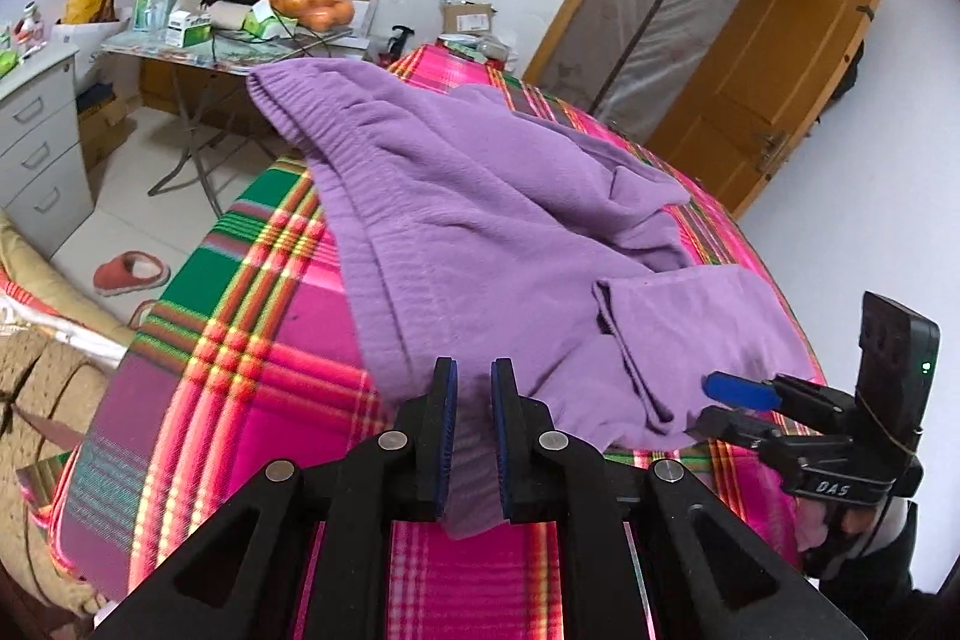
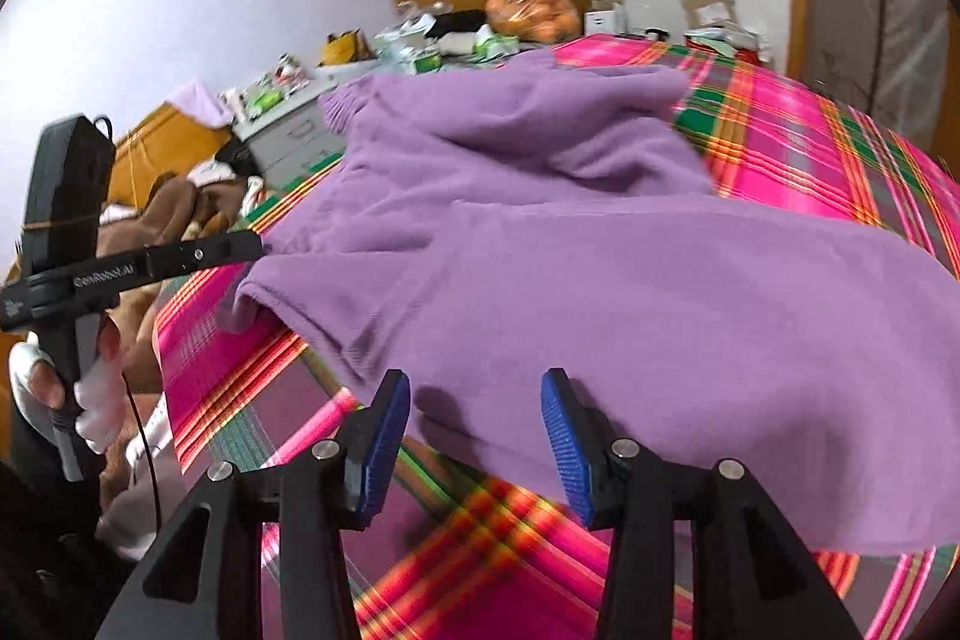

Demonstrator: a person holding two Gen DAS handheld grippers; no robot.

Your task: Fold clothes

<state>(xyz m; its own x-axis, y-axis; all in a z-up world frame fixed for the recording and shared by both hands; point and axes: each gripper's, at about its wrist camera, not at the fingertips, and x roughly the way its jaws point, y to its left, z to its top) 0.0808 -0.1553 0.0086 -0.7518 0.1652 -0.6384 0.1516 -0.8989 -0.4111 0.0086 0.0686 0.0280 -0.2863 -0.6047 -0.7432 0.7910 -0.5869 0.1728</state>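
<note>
Purple fleece garment (image 1: 480, 232) spread rumpled across the pink plaid bedspread (image 1: 252, 340), long axis running from the near bed edge away toward the cluttered folding table (image 1: 180, 52); ribbed cuff end (image 1: 282, 100) pointing far-left, off the bed's far side. Near hem bunched in folds, partly doubled over itself. Left gripper (image 1: 474, 436) nearly closed, pinching a strip of the near purple edge between its blue pads (image 1: 447, 436). Right gripper (image 2: 474, 448) spread wide, hovering just above the cloth's near edge, nothing between the fingers; also visible at right in the left wrist view (image 1: 726, 406), close beside the hem. Red slipper (image 1: 132, 271) on the floor.
</note>
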